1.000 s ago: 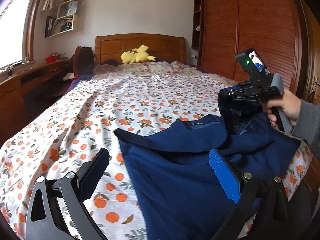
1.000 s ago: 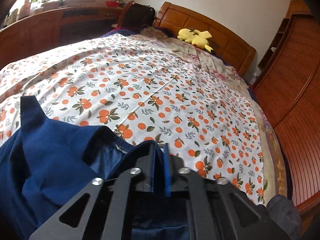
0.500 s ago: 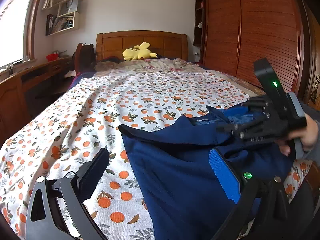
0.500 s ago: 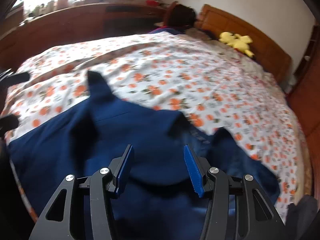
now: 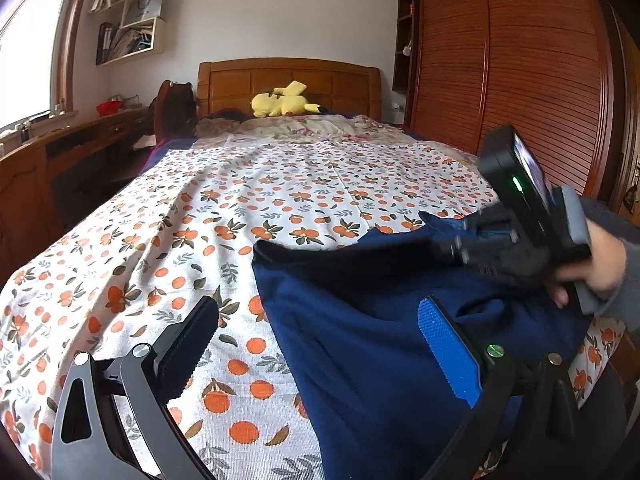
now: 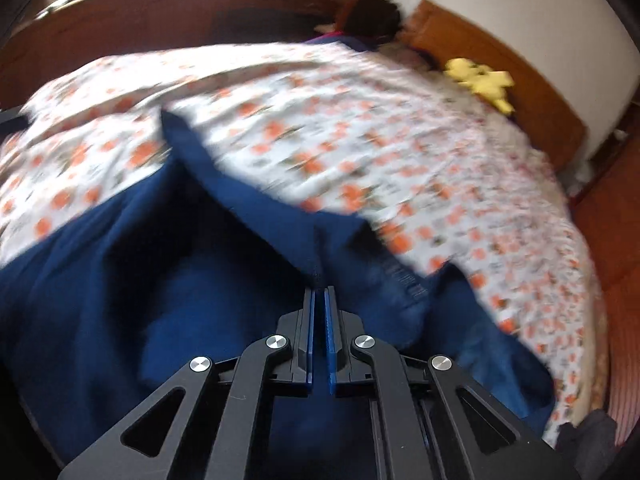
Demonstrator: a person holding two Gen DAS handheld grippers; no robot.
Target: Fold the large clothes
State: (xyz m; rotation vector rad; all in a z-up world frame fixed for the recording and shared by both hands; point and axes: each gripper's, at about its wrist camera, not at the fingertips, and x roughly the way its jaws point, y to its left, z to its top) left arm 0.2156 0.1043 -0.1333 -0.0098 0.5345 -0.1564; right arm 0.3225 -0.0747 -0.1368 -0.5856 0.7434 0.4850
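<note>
Right gripper (image 6: 319, 294) is seen with its blue pads drawn almost together, and a raised ridge of the navy garment (image 6: 168, 280) appears to be pinched at the tips, though blur makes this uncertain; left gripper (image 5: 320, 344) is held wide apart with nothing between its fingers, hovering over the cloth's near edge; the garment is spread rumpled at the foot of the bed (image 5: 240, 200), on the orange-print sheet; folding is judged barely begun, since no clean fold is visible and edges lie uneven; nearly all the folding is judged left; one garment, two grippers, one yellow plush toy (image 5: 284, 101) and one bed are counted.
</note>
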